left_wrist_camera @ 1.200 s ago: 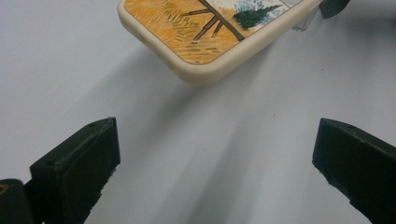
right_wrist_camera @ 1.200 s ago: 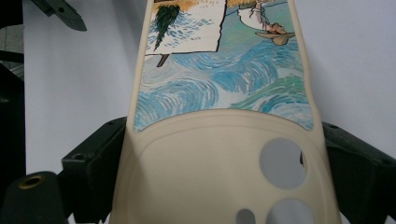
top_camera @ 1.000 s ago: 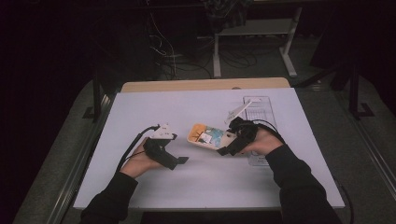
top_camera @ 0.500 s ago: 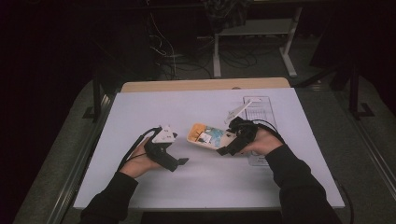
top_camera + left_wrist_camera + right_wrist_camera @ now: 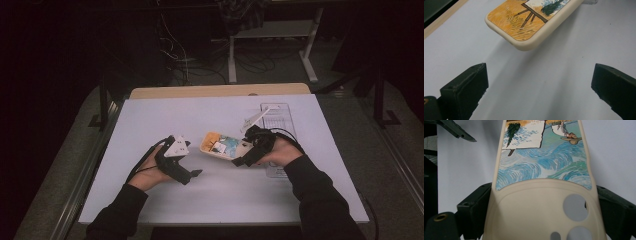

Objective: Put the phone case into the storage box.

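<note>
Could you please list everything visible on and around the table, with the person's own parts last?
Cream phone case with a painted orange-and-blue picture: one, held above the table's middle between the right gripper's jaws.
Clear plastic tray: one, transparent, right side of the table.
White table top: one, with a tan wooden strip at its far edge.
Cables: several, dark, on the floor beyond.
Left gripper: one, black, jaws wide apart, left of the case.
Right gripper: one, black.
Sleeves: two, dark.

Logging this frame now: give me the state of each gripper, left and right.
Left gripper: open, jaws wide apart, holding nothing, just short of the phone case.
Right gripper: shut on the phone case at its camera-cutout end, lifted off the table.
</note>
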